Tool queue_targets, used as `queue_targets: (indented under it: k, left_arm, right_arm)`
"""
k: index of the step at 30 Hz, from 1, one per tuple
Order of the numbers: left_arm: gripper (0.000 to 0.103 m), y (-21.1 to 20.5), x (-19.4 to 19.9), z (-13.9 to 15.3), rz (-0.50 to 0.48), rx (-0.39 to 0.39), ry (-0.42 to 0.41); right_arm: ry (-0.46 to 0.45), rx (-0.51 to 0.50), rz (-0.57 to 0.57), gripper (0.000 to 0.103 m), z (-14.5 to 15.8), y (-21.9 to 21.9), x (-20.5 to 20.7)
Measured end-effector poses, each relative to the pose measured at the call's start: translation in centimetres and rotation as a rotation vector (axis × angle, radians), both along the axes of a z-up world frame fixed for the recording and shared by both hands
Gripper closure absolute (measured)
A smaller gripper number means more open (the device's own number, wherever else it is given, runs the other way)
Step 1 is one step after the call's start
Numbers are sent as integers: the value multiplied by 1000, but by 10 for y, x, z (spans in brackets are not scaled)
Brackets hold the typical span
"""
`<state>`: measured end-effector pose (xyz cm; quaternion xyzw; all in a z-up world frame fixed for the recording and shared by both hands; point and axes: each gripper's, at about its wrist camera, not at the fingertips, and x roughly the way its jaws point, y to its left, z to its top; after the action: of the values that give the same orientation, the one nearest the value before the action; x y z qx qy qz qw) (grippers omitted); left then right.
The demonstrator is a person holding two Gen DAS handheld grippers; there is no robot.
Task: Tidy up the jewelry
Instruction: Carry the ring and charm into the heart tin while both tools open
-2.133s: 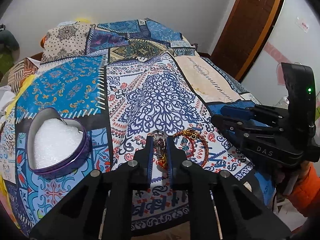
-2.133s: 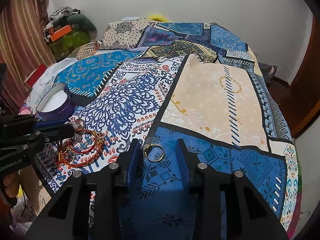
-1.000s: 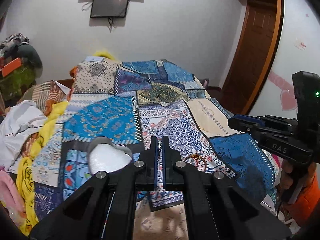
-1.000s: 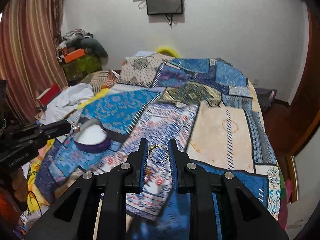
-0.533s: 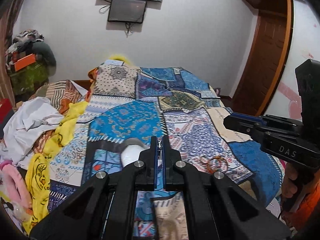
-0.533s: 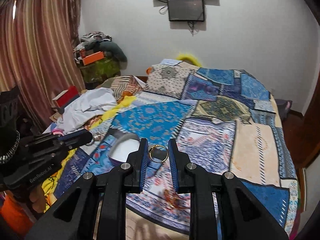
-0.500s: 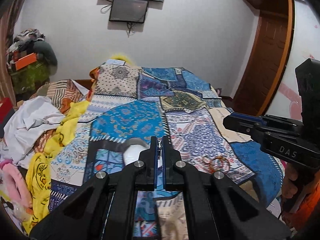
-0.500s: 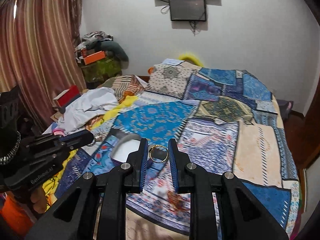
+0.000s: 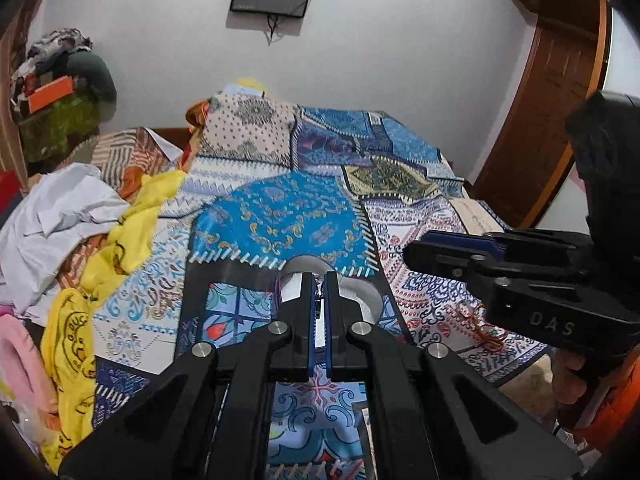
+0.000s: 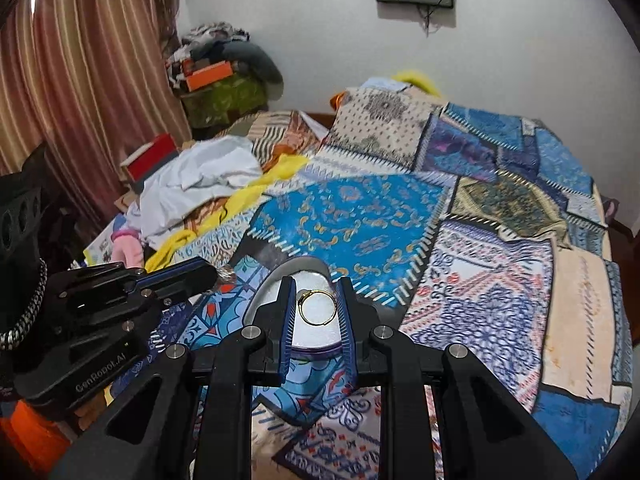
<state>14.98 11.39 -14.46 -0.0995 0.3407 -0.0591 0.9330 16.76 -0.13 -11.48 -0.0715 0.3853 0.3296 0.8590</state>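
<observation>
Right gripper clamped a gold ring by its edges, ring face toward the camera, over the white-lined tin on the quilt. Left gripper, pinched shut on a small silvery piece, pointed at that tin. Red bangles lay rightward.

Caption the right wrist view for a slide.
Right gripper pinches a gold ring above the white-lined jewelry box on the patchwork bedspread.

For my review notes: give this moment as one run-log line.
right hand-held gripper: shut on gold ring | left hand-held gripper: shut on small silvery piece | both over heart box | red bangles on bedspread
</observation>
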Motion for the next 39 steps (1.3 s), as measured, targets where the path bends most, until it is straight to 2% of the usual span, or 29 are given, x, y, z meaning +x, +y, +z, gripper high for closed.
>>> queue_targets:
  k: [10, 19, 27, 30, 32, 39]
  left_arm:
    - [101, -2, 22, -36, -43, -23, 78]
    - [101, -2, 24, -45, -58, -10, 108]
    - [99, -4, 19, -33, -43, 33, 97]
    - [98, -4, 15, -26, -32, 49, 90]
    - [96, -5, 12, -20, -24, 63, 85]
    - [93, -9, 0, 4, -1, 88, 48]
  right_arm:
    - [106, -47, 32, 84, -28, 21, 20]
    - [192, -52, 30, 84, -49, 24, 31]
    - [194, -55, 12, 83, -45, 24, 30]
    - [188, -55, 9, 72, -40, 22, 27]
    - [169, -45, 2, 69, -34, 19, 25]
    - [88, -26, -19, 69, -7, 6, 13]
